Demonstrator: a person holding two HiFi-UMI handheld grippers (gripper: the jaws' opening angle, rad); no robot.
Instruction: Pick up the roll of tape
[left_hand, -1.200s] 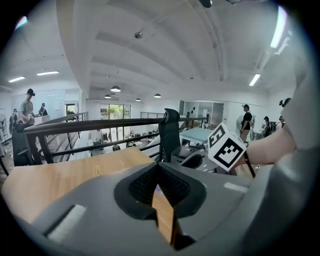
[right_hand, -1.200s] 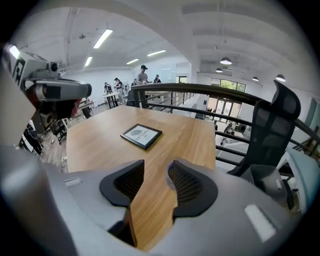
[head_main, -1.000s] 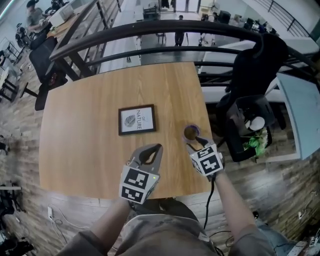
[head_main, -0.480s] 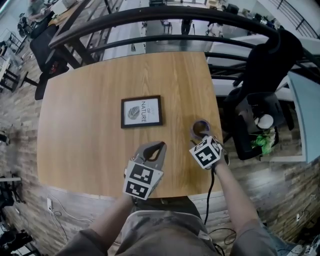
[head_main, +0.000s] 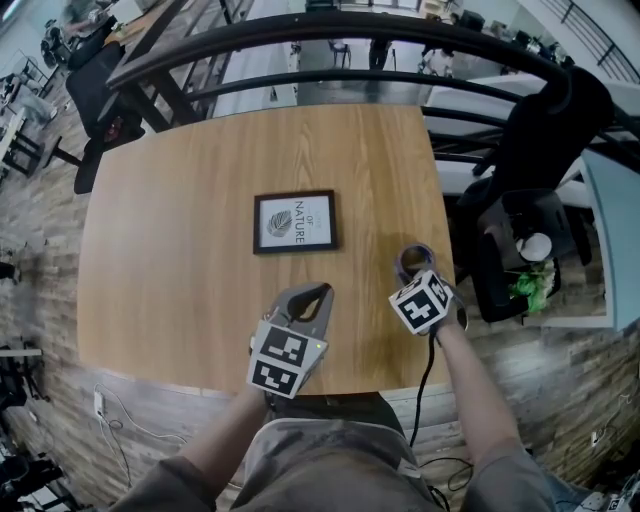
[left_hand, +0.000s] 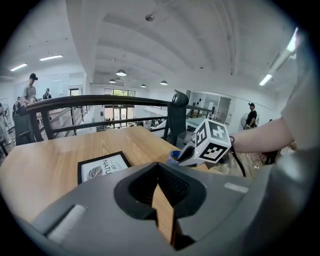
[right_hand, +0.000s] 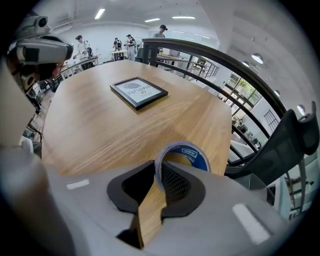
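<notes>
- The right gripper (right_hand: 157, 165) has come down onto the tape (right_hand: 192, 152). A second ago it hung just short of the roll with its jaws wide.
- Now one finger stands inside the ring and the other outside. The jaws are closing on the roll's near wall, and the pads look to touch it on both sides.
- The tape has not shifted. It lies flat on the table (head_main: 170, 250) near the right edge, at 12 o'clock from the right gripper's marker cube and about 4 o'clock from the picture (head_main: 295, 221).
- For the task, I judge the reach done and the pinch nearly made, with only the lift left. Held by one thin wall, the roll may swing or tilt as it rises.
- The left gripper (head_main: 314, 295) has kept its jaws together with nothing between them. It is over bare wood at 9 o'clock from the right gripper and 6 o'clock from the picture, and takes no part in the grasp.
- Count on the table:
  - one tape
  - one picture
- Count of tools: two grippers, each with one marker cube.
- Count beside the table: one dark chair (head_main: 540, 140) at 2 o'clock, past the right edge.
</notes>
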